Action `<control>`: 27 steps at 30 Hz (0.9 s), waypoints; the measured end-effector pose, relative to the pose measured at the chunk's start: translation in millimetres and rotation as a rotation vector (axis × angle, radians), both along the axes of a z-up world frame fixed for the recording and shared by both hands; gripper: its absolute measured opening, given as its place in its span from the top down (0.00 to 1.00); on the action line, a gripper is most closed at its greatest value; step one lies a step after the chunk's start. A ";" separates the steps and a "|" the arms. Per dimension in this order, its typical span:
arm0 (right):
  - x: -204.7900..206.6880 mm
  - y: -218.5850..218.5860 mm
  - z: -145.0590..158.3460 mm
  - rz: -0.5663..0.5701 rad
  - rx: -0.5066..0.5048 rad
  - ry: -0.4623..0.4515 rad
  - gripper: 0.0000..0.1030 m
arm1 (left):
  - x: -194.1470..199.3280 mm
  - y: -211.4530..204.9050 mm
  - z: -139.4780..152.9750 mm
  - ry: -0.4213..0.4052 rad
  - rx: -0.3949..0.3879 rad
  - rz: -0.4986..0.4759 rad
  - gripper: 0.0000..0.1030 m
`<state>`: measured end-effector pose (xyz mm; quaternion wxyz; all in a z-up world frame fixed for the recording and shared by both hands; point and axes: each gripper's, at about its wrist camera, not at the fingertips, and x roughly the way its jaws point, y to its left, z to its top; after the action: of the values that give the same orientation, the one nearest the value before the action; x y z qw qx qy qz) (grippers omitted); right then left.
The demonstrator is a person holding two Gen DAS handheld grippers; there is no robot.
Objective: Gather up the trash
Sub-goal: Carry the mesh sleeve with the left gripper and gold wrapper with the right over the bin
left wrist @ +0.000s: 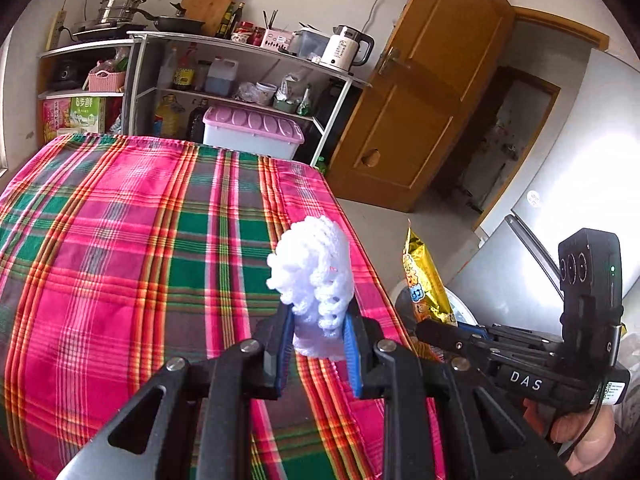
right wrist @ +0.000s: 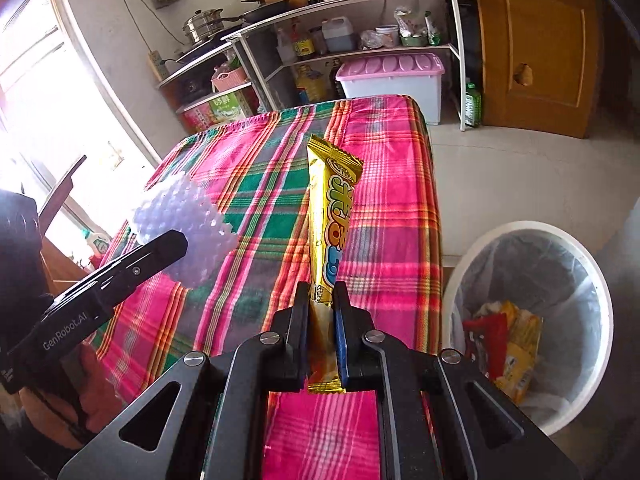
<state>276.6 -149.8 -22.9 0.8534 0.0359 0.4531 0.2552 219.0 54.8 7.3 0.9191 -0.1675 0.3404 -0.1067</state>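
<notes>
My left gripper [left wrist: 318,332] clamps the white foam fruit net [left wrist: 314,276]; my right gripper [right wrist: 322,312] pinches the gold snack wrapper [right wrist: 330,216] upright, clear of the plaid tablecloth [right wrist: 392,200], for carrying to the lined trash bin [right wrist: 472,264] at right.

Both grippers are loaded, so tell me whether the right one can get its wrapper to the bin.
Probably yes: the right gripper holds the gold wrapper, and the open white bin stands beside the table, nothing between.
</notes>
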 end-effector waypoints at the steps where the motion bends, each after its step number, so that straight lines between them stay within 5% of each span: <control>1: -2.8 -4.4 0.5 -0.008 0.002 0.001 0.89 | -2.9 -5.2 -0.1 0.001 0.000 -0.008 0.77; 27: -7.0 -125.1 -28.4 -0.248 0.025 0.066 0.89 | 37.6 -133.2 -21.6 0.057 0.020 -0.263 0.75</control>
<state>269.5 -274.9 -51.3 0.8625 0.1107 0.4699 0.1518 256.7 -78.4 -14.3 0.8888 -0.1151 0.3864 -0.2178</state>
